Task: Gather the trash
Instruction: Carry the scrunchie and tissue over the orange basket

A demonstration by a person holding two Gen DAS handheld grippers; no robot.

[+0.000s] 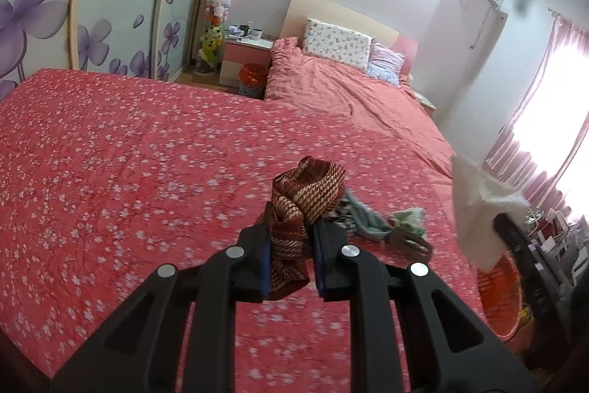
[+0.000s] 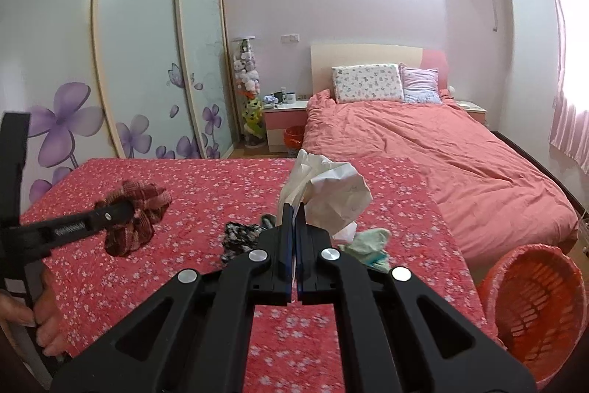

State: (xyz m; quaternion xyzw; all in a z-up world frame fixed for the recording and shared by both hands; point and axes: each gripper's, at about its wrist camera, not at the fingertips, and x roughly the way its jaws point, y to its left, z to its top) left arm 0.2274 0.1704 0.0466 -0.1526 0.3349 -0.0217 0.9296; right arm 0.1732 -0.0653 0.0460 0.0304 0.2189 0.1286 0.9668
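My left gripper is shut on a red and cream striped cloth, held above the red flowered cover. In the right wrist view that left gripper shows at the left with the cloth bunched in it. My right gripper is shut on crumpled white paper, held above the cover. The paper also shows in the left wrist view. An orange mesh basket stands on the floor at the right, below the cover's edge; it also shows in the left wrist view.
A black-and-white patterned cloth and a pale green cloth lie on the cover near my right gripper. A pink bed stands beyond. A second small orange bin sits by the nightstand. Sliding wardrobe doors fill the left.
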